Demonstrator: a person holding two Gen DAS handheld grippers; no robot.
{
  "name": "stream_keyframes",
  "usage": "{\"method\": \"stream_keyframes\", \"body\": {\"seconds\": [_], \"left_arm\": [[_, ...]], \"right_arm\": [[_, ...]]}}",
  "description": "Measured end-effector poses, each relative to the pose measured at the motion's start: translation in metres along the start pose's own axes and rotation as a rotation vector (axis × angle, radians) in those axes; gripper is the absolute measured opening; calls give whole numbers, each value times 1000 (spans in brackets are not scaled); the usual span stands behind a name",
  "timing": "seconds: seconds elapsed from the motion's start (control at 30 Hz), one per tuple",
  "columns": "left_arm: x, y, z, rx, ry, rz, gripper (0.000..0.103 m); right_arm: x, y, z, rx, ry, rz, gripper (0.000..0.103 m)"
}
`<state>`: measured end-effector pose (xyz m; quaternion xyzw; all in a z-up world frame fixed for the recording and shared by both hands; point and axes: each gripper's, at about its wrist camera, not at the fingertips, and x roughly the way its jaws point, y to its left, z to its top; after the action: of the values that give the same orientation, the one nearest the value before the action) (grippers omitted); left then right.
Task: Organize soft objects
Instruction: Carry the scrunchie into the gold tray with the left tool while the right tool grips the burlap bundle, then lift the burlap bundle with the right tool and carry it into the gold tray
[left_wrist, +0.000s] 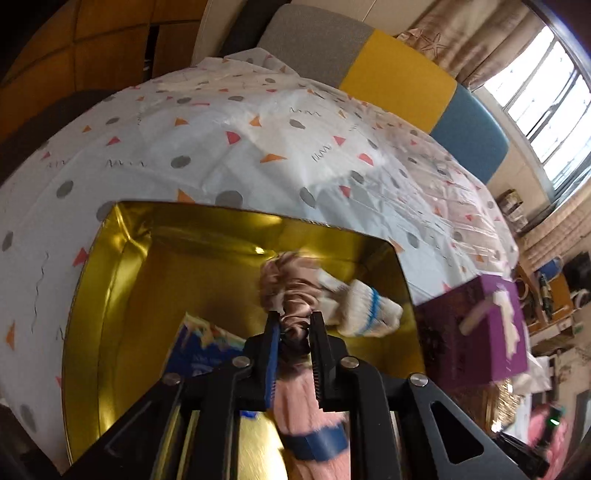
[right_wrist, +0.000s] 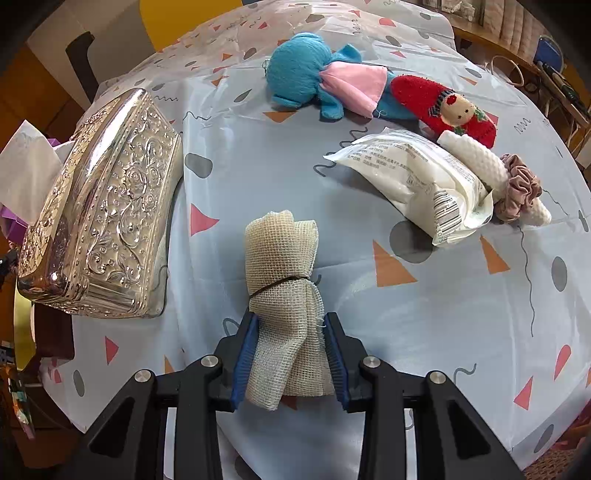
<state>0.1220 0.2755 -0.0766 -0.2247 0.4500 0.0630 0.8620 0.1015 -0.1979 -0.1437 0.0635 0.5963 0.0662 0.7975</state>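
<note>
left gripper, barely parted, pinches a scrunchie over the gold tin; release toward twelve o'clock. right gripper clamps the gauze roll.

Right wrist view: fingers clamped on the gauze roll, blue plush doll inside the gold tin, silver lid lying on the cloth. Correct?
Not quite. The blue plush doll is not inside a tin; it lies on the patterned tablecloth, next to the red doll. The right wrist view shows this. The rest holds: the right gripper clamps the gauze roll, and the silver lid lies on the cloth.
</note>
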Motion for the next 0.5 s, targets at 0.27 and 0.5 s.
{"method": "stream_keyframes", "body": {"seconds": [0.27,0.5], "left_arm": [[-9,4,-9,-3,-56,30,45],[-40,-12,-45,77,-142,102,61]], "right_arm": [[2,5,-2,2,-3,2,36],[-1,-4,2,-2,-4,4,36]]}}
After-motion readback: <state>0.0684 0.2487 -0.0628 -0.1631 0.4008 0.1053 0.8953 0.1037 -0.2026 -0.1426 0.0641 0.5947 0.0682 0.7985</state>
